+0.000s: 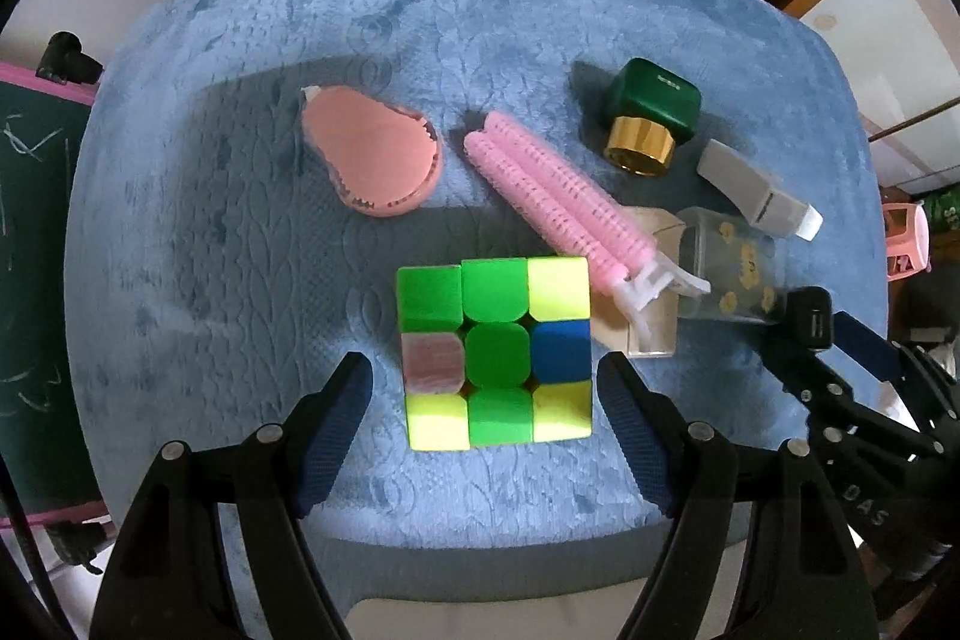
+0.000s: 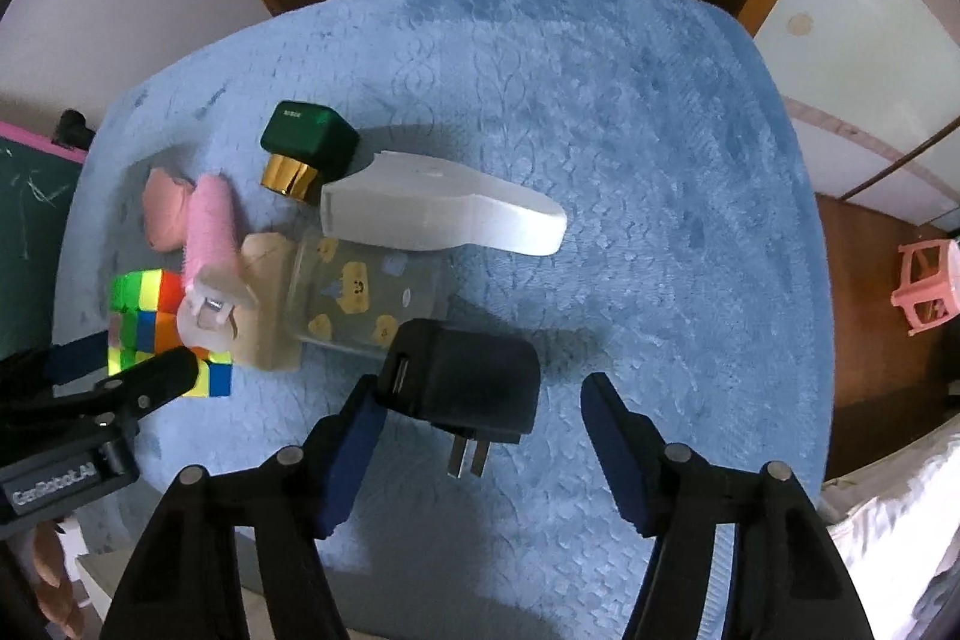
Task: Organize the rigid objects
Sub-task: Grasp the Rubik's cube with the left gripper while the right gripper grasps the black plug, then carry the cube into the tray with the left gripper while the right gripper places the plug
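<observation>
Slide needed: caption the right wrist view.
Open right gripper straddles a black charger on the blue cloth.

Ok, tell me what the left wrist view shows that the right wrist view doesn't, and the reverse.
Only the left wrist view shows the left claw open around the puzzle cube, not touching it, and the peach pear-shaped item in full.

Only the right wrist view shows the right claw open, with the black charger lying between its fingers, prongs pointing toward the camera.

Both show the blue plush cover, the pink hair roller, the green bottle with the gold collar, the clear patterned cup and the white-grey device.
</observation>
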A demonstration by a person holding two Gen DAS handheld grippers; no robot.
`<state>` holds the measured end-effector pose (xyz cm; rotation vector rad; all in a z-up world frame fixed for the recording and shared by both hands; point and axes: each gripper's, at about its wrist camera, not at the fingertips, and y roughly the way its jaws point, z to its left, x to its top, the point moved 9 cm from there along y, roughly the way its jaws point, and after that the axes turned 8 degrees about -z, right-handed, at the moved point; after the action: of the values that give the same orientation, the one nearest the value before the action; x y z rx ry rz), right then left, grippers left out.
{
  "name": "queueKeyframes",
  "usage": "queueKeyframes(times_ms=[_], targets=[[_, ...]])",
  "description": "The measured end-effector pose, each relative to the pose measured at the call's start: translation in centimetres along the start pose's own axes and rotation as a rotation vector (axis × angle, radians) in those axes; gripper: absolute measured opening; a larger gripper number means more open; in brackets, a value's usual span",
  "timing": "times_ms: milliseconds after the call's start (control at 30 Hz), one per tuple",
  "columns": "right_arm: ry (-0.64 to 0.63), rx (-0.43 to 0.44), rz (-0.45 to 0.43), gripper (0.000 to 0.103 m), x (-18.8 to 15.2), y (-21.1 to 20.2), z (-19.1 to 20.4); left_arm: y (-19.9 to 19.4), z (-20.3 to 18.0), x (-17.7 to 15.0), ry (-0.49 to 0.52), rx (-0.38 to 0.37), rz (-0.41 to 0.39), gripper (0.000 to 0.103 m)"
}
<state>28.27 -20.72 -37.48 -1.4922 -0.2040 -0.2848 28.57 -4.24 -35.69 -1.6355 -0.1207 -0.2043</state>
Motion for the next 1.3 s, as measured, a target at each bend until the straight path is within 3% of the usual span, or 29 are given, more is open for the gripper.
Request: queueKeyframes(times_ms=[33, 100, 367, 500, 600, 933, 1133, 1300], targets=[[0.004, 0.013, -0.002, 0.06, 0.1, -0.1, 0.1, 0.1, 0.1, 0.0, -0.005, 0.003, 0.0, 0.08], [0.013, 0.045, -0.004, 0.045, 0.2, -0.4, 0.2, 0.3, 0.2, -0.1, -0.01, 0.003, 0.001, 0.079], [0.035, 0.03, 0.002, 0.029, -0.4, -1.3, -2.3, 0.7, 0.9, -0.2, -0.029, -0.033, 0.002, 0.072], [0.099, 0.062, 0.028, 0.029, -1.0, -0.8, -3.5, 1.0, 0.8, -0.4, -0.028, -0.034, 0.002, 0.07], [0.125, 0.086, 0.027, 0.027, -1.1, -0.5, -3.6, 1.1, 0.2, -0.5, -0.022, -0.053, 0.008, 0.062], [0.146, 0.118, -0.015, 0.026, -1.5, -2.5, -3.6, 0.5, 0.6, -0.8, -0.053, -0.067, -0.016, 0.06], [0.161, 0.174, -0.081, 0.026, -1.8, -6.3, -3.1, -2.8, 1.2, -1.4, -0.034, -0.098, -0.054, 0.06], [0.133, 0.219, -0.16, 0.026, -3.0, -11.2, -1.7, -8.1, 1.2, -2.7, 0.023, -0.121, -0.141, 0.06]])
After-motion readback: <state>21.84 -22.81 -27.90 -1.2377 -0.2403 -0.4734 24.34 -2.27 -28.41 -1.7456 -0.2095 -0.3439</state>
